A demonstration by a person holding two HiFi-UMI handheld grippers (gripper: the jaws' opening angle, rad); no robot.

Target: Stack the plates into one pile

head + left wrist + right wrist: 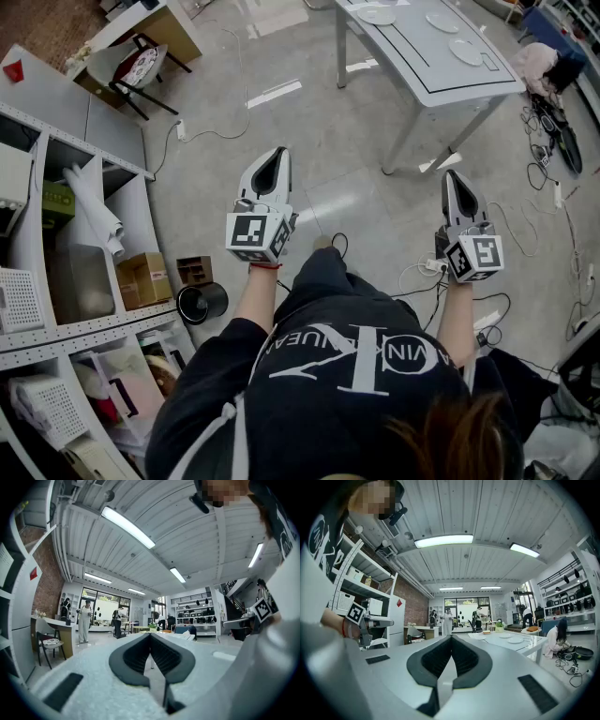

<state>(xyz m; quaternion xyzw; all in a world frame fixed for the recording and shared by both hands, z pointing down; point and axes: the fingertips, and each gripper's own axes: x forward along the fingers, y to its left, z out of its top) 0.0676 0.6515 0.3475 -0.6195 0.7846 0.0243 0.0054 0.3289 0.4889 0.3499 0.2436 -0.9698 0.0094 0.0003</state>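
A pale grey speckled floor is filling most of the head view. A white perforated metal shelving rack is standing along the 9 o'clock side. A light grey rectangular table on slanted legs is sitting at 1 o'clock, well apart from both tools. The person in a dark printed sweatshirt is occupying 6 o'clock, arms reaching forward. A white chair with a patterned seat cushion is standing at 11 o'clock. The left gripper is pointing level toward 12 o'clock over bare floor, its dark ribbed jaws clenched together with nothing between them. The right gripper, at 3 o'clock from it, is likewise clenched on nothing and aiming toward the table. A black cylindrical bin is lying at 8 o'clock, just beside a brown cardboard box on the rack's lower shelf. The 3 round white plates are lying apart from one another on the tabletop, unstacked.
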